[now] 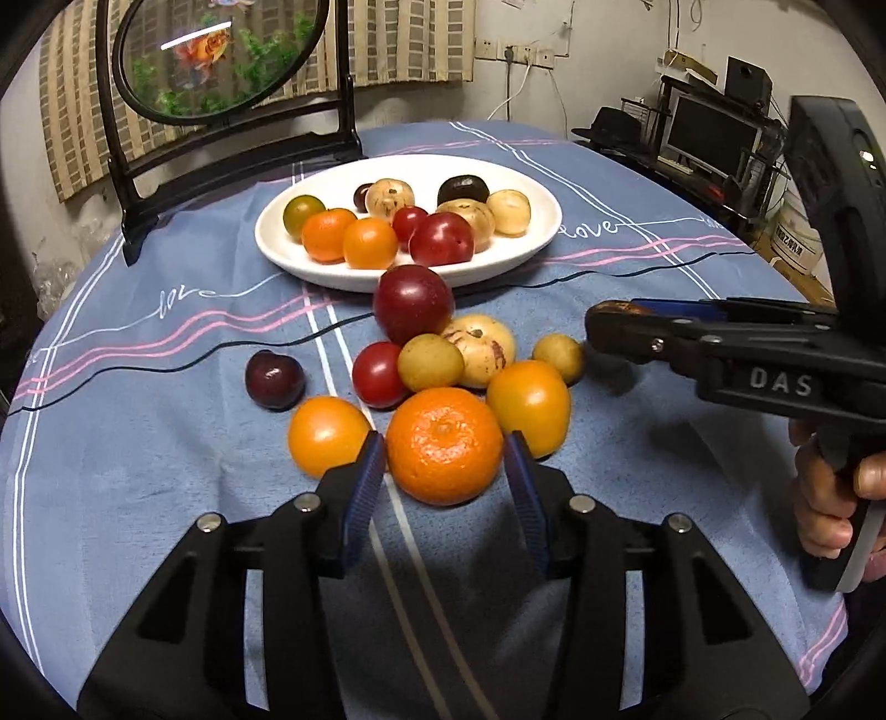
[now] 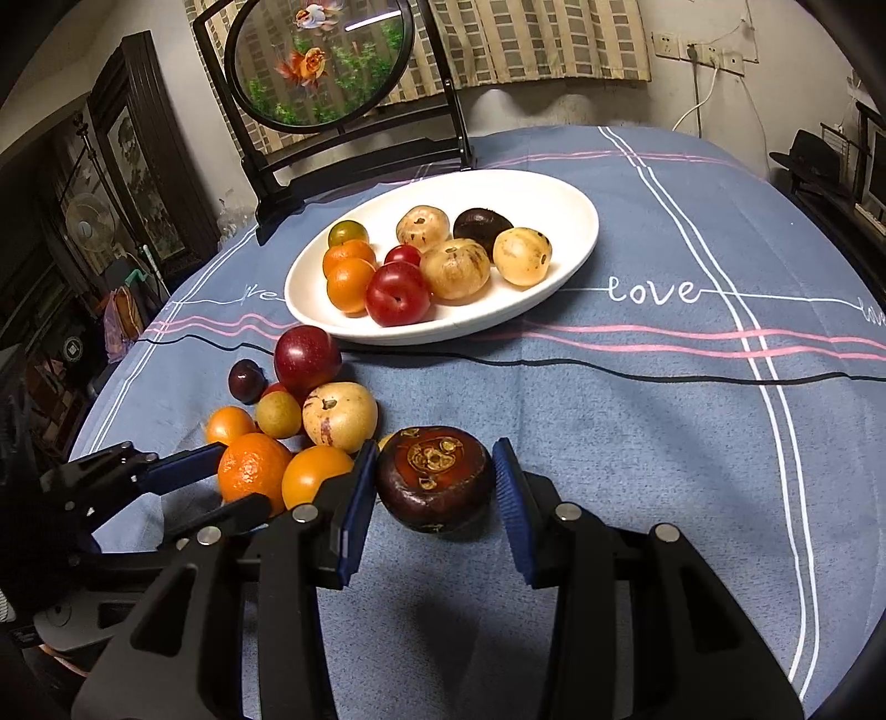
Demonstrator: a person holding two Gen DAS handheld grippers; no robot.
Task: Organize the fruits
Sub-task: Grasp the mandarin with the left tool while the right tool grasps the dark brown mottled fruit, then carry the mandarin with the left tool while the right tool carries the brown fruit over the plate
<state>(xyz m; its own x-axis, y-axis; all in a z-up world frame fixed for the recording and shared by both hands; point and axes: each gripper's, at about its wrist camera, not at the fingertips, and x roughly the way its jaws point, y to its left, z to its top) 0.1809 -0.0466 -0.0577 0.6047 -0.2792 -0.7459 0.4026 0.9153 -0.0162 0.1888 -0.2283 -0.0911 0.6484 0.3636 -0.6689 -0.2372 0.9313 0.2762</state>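
While L claw (image 1: 444,451) pinches mandarin (image 1: 444,445), R claw (image 2: 433,477) pinches chestnut (image 2: 436,477) w/ bare tablecloth (image 2: 637,421) rightward.

Home living or dining room: round table with blue "love" tablecloth (image 2: 653,387), framed goldfish screen (image 2: 321,61), striped curtain (image 2: 531,44), wall sockets (image 2: 698,52), computer monitor (image 1: 709,133) on cluttered shelving

Both wrist cameras sit close above the tablecloth (image 1: 138,443), angled downward toward the far wall; both views share the white plate (image 1: 288,252) at upper centre.
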